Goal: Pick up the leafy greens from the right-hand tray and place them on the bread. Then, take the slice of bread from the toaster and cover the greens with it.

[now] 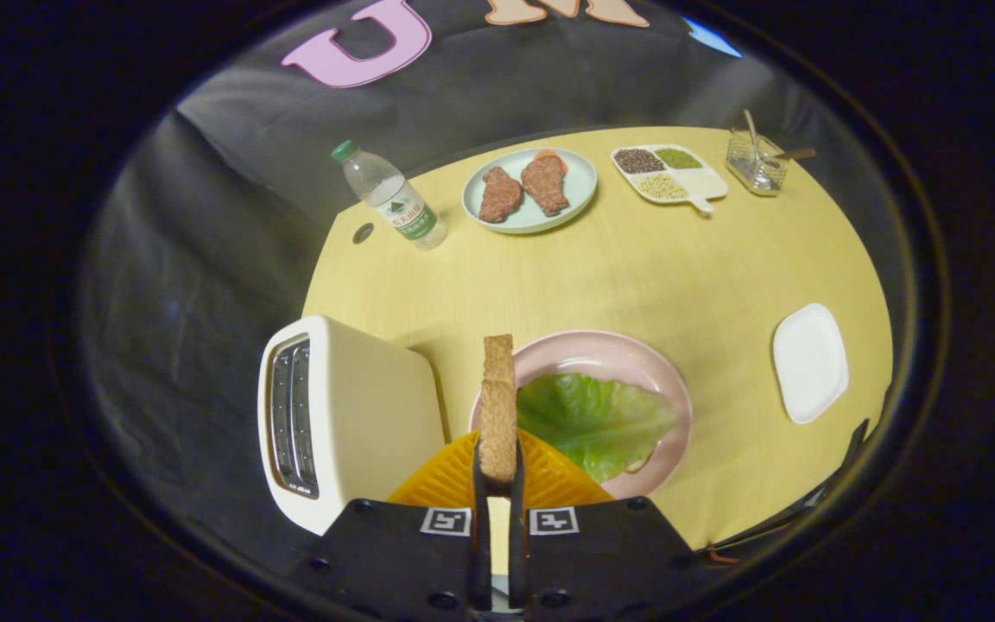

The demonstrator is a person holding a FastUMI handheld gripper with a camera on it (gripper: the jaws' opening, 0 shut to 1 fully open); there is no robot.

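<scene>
A round pale-yellow wooden table (601, 268) is taking up most of the middle of the frame. At lower left a cream-white two-slot toaster (351, 415) is standing on it, slots facing left. Just right of the toaster, at lower centre, a round pink plate (636, 354) is holding a broad green lettuce leaf (592, 419), which is lying over something pale that is barely peeking out at its lower right edge. Toward the top centre a pale-blue round plate (579, 186) is carrying brown meat pieces (522, 188). To its right a white divided tray (705, 183) is holding grains. At right a white rounded-square dish (810, 363) is sitting bare. At upper left a clear plastic water bottle (389, 199) with a green cap is standing tilted. A small clear container (755, 164) with utensils is sitting at upper right.

At bottom centre the gripper (497, 471) is clamping a brown toasted bread slice (497, 406) edge-on between both fingers, holding it upright above the pink plate's left edge.
</scene>
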